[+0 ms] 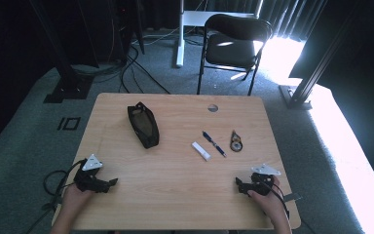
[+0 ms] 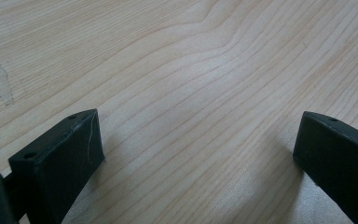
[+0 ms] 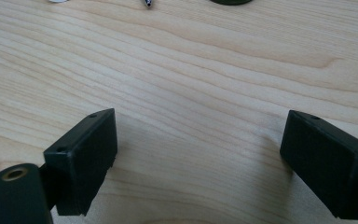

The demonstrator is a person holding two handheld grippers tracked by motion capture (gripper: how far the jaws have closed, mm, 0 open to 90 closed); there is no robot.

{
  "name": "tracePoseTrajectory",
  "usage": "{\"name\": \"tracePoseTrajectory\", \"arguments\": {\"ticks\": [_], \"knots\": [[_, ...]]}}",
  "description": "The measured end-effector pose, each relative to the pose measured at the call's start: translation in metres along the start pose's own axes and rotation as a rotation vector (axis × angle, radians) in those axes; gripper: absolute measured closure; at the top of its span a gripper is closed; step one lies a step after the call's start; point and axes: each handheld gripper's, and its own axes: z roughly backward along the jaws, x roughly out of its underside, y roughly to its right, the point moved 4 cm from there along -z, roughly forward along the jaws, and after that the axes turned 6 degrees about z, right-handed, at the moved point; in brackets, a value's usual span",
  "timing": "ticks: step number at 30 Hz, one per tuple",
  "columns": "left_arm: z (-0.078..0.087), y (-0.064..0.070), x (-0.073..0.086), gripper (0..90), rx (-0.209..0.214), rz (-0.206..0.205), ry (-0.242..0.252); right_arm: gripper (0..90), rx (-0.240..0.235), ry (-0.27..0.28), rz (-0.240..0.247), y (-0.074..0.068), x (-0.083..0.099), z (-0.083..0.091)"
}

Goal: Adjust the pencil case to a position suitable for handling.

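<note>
**At the near edge of the tabletop: both grippers idle, nothing packed yet**

On the pale wooden tabletop [image 1: 175, 190] the work looks not yet begun. The black pencil case [image 1: 143, 125] lies open and, as far as the high view shows, holds nothing. Three small items sit loose to the right of the pencil case: a white eraser [image 1: 201, 151], a blue pen [image 1: 214, 144] just beyond the eraser, and a small round dark object [image 1: 236, 141], possibly a tape roll or a sharpener, too small to name for certain. Judging from this layout, the likely job is to put these items into the pencil case, and all of it is left to do.

The left gripper [image 1: 108, 184] rests near the front edge, well below the pencil case, with its fingers [image 2: 60, 158] spread wide over bare wood. The right gripper [image 1: 240, 185] rests below the pen, its fingers [image 3: 86, 154] likewise apart and gripping nothing; the pen's tip and the rim of the round object peek in at the top of the right gripper view.

The pencil case's long axis runs from far-left to near-right, its zip pull at the far end. The pen lies roughly parallel to the pencil case, as does the eraser.
</note>
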Motion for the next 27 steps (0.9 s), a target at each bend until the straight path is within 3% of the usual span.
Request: {"name": "tracePoseTrajectory", "arguments": {"ticks": [7,13,19,27], "knots": [[0.0,0.0,0.0,1.6,0.0,0.0,0.0,10.2,0.0,0.001,0.006,-0.002,-0.001,0.0],[0.0,0.0,0.0,1.6,0.0,0.0,0.0,10.3,-0.014,0.001,0.018,-0.011,-0.005,-0.004],[0.0,0.0,0.0,1.6,0.0,0.0,0.0,10.3,-0.036,0.011,0.012,-0.027,-0.016,-0.009],[0.0,0.0,0.0,1.6,0.0,0.0,0.0,10.3,-0.082,0.046,0.053,-0.052,-0.044,-0.014]]}}
